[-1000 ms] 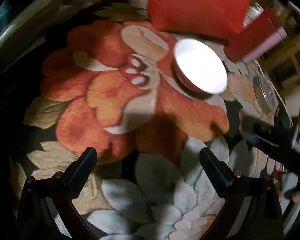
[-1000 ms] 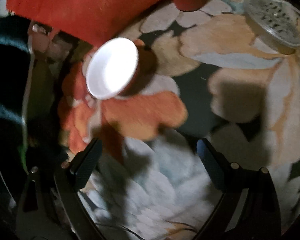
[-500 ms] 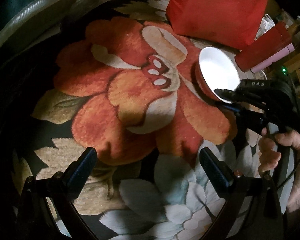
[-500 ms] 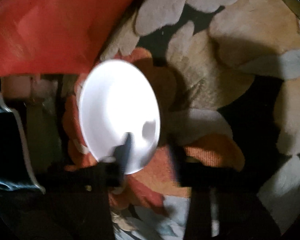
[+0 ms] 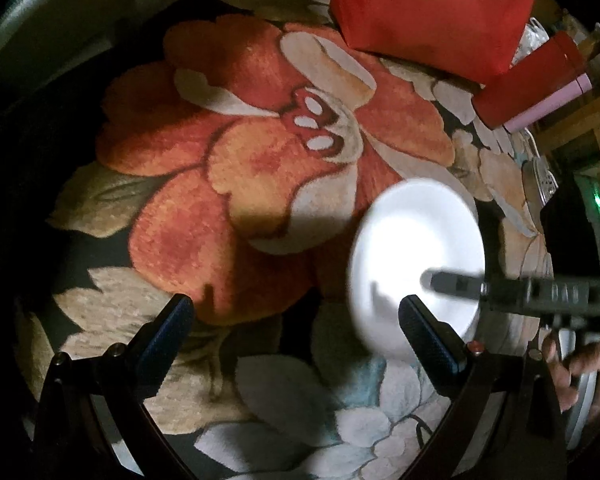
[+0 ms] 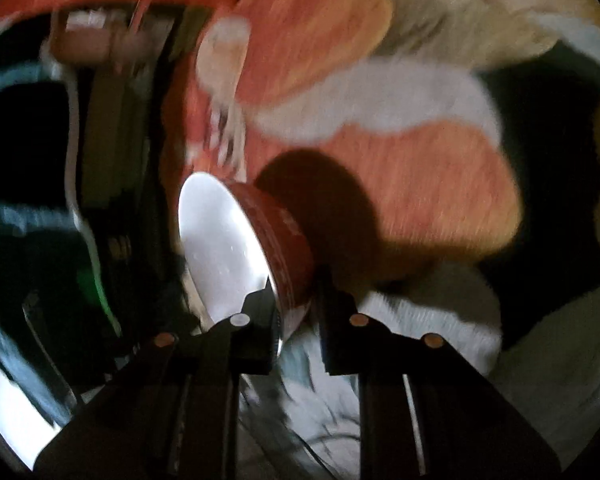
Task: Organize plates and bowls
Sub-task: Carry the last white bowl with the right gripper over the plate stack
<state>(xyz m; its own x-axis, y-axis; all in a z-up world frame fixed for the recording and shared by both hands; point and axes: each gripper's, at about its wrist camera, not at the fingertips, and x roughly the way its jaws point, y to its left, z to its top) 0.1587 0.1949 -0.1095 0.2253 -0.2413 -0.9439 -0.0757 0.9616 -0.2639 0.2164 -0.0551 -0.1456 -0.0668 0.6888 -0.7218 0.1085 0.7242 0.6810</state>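
1. Left wrist view: our left gripper (image 5: pixel 296 326) hangs over the flowered rug (image 5: pixel 236 184), fingers wide apart, nothing between them.
2. Same view: the bowl (image 5: pixel 414 260), white inside, sits blurred just beyond our right-hand finger, low on the right of the big orange bloom.
3. Same view: the right gripper (image 5: pixel 444 282) reaches in from the right edge, one finger lying inside the bowl. A hand (image 5: pixel 580 364) shows below it at the frame's edge.
4. Same view, far side: a red cushion (image 5: pixel 432 12) rests on the rug; beside it a red box (image 5: pixel 528 80) lies over a pink one (image 5: pixel 548 106).
5. Right wrist view: the right gripper (image 6: pixel 294 312) is clamped on the bowl (image 6: pixel 228 248) at its near rim, one finger inside, the other against the red outer wall.
6. Same view: the bowl is tilted, mouth turned left, its shadow on the rug (image 6: pixel 420 168) to the right. We cannot tell whether it touches the rug. The picture is smeared.
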